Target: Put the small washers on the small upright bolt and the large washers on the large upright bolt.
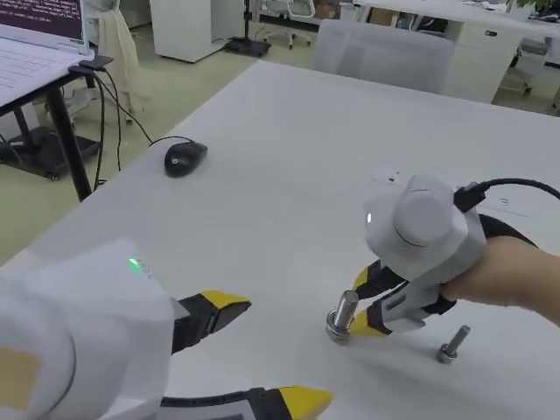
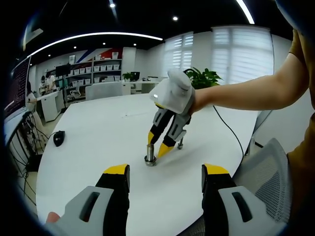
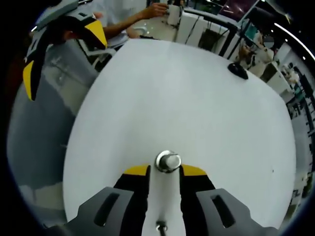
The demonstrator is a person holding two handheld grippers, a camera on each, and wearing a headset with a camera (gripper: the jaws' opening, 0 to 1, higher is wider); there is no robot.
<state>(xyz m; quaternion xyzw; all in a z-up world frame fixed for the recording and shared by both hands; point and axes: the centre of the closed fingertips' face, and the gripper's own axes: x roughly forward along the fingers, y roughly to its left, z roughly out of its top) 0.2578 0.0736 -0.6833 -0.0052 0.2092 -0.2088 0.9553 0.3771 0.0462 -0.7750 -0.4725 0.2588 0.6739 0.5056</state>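
Observation:
The large upright bolt stands on the white table, with washers stacked at its foot. My right gripper points down over it, jaws narrow on either side of its top. In the right gripper view a large washer rings the bolt's top, and the right gripper is shut on its rim. The small upright bolt stands just to the right. My left gripper hangs open and empty at the near left, a short way from the large bolt and the right gripper.
A black computer mouse lies at the table's left edge with its cable running off. A laptop sits on a side desk at far left. A grey chair back stands beyond the far edge.

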